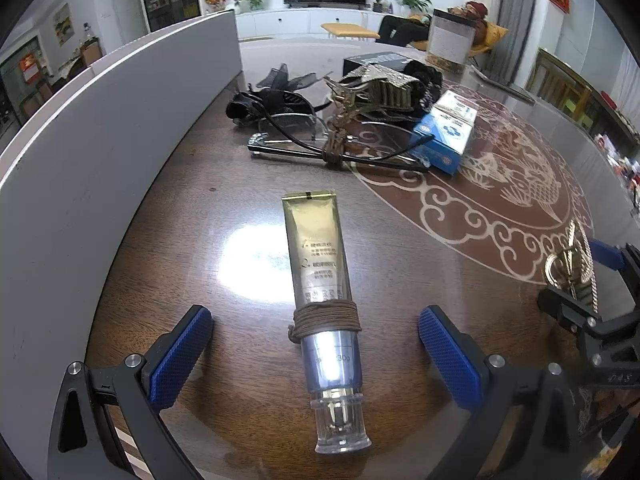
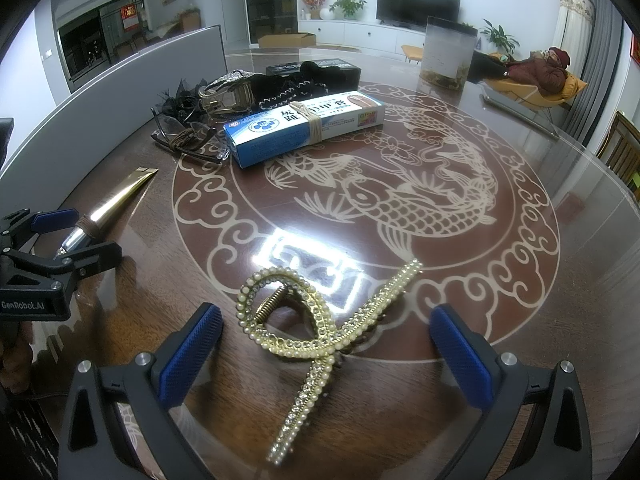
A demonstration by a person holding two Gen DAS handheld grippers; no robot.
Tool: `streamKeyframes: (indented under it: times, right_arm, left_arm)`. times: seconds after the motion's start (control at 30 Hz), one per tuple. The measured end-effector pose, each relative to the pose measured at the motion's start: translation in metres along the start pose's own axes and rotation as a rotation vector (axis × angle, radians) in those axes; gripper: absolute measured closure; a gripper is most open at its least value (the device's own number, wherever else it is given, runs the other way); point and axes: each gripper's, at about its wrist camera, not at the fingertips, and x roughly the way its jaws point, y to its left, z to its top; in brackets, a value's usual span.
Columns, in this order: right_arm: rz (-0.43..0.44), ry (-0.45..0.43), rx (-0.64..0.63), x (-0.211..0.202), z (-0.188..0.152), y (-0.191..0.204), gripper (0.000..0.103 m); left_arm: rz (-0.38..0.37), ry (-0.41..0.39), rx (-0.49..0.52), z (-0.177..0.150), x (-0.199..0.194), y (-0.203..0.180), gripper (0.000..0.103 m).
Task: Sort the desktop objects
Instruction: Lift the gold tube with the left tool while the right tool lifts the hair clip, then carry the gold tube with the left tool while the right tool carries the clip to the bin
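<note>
Tube (image 1: 322, 280) lies before the glasses (image 1: 332, 148); box (image 2: 304, 128) right of them; hair clip (image 2: 316, 332) nearest.

The left hand-held gripper (image 1: 316, 354) is spread wide, its blue ribbed pads on either side of a gold-and-silver cosmetic tube (image 1: 320, 280) lying on the glossy brown bench (image 1: 192, 216), touching neither pad. Brown cord is wound around the tube's neck, and its clear cap points toward the camera. Beyond lie folded black-framed eyeglasses (image 1: 320, 148) tied with cord, beside a blue-and-white carton (image 1: 448, 136). At right, the other hand-held gripper (image 1: 580, 280) appears with a gold hair clip (image 1: 572, 260).
</note>
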Motion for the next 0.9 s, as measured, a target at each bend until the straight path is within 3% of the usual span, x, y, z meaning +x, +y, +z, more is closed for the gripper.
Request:
streamKeyframes:
  times: [0.07,0.1,0.13,0.27,0.37,0.5,0.63,0.77,0.9]
  right_arm:
    - [0.003,-0.013,0.017,-0.003,-0.001,-0.002,0.002]
    - [-0.011,-0.038,0.033,-0.007,-0.002,-0.004,0.024]
    - [-0.007,-0.050,0.044,-0.011,-0.004,-0.005,0.042]
    - [0.041,-0.038,0.062,-0.020,-0.008,-0.003,0.042]
    - [0.067,-0.095,0.051,-0.044,-0.011,0.004,0.042]
    - [0.089,-0.054,0.020,-0.042,-0.012,0.011,0.042]
    - [0.144,-0.071,0.042,-0.051,-0.015,0.015,0.042]
    - [0.185,-0.116,-0.035,-0.064,0.001,0.041,0.042]
    - [0.268,-0.194,-0.080,-0.082,0.039,0.073,0.042]
  left_arm:
    - [-0.008,-0.022,0.018,0.001,-0.005,-0.003,0.018]
    - [-0.016,-0.040,0.033,0.001,-0.009,-0.005,0.052]
    - [-0.021,-0.048,0.050,0.002,-0.011,-0.006,0.074]
    - [-0.082,-0.054,0.023,0.002,-0.017,0.002,0.075]
    - [-0.145,-0.103,-0.014,0.003,-0.037,0.012,0.075]
    - [-0.172,-0.156,-0.053,0.002,-0.061,0.028,0.075]
    - [-0.186,-0.214,-0.124,0.003,-0.087,0.047,0.075]
    - [-0.216,-0.277,-0.211,0.005,-0.113,0.069,0.075]
    - [-0.215,-0.349,-0.303,0.010,-0.145,0.101,0.075]
